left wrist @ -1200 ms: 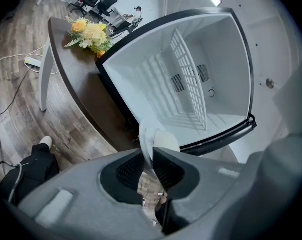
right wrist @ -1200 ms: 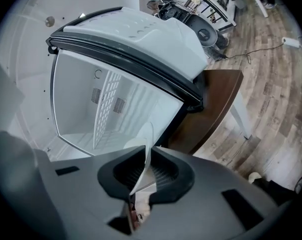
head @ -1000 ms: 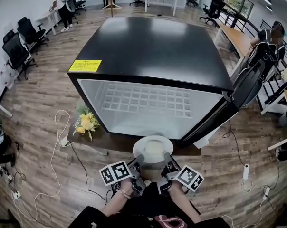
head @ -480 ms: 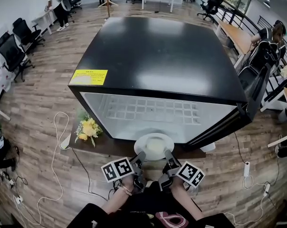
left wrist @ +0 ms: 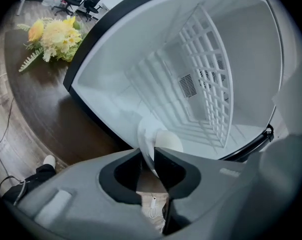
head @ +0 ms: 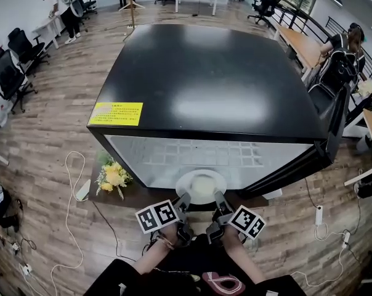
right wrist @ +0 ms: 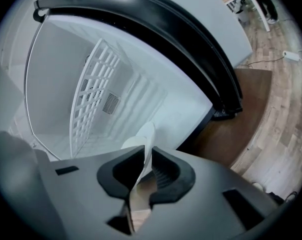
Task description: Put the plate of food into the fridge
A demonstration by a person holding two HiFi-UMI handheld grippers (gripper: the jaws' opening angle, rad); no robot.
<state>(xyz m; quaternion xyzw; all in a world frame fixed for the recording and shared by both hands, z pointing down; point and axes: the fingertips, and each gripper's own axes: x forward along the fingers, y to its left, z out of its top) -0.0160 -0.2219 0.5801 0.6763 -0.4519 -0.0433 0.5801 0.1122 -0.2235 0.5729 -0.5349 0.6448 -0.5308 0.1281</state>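
1. The bunch of yellow flowers (head: 114, 176) lies on the dark wooden board (head: 132, 193) at the left foot of the fridge (head: 204, 73), well apart from the plate.
2. The left hand (head: 164, 244) comes up from the bottom edge of the head view. It holds the left tool (head: 185, 197) aimed forward and slightly inward, and the tool's marker cube (head: 156, 217) faces up.
3. In the left gripper view, the left tool (left wrist: 147, 151) is clamped on the plate (left wrist: 158, 140). Both pads pinch the thin white rim, which shows edge-on between them.
4. The plate (head: 201, 185) is round, so it has no long axis. It sits level between the two tools, held by its near rim on either side. Its open face is up, with the pale food (head: 202, 184) in the middle.
5. The plate's far rim points into the mouth of the fridge, at the lower front edge. Its near part hangs over the dark wooden board.
6. The white wire shelf (head: 198, 155) lies further inside the fridge, beyond the plate.
7. The right hand (head: 230, 240) mirrors the left. It holds the right tool (head: 218, 196) aimed forward and slightly inward.
8. In the right gripper view, the right tool (right wrist: 145, 151) is closed on the plate's rim (right wrist: 147, 134). The pads are almost together, with the white edge pressed between them.
9. The fridge door (head: 334, 128) stands swung open at the right side of the cabinet.
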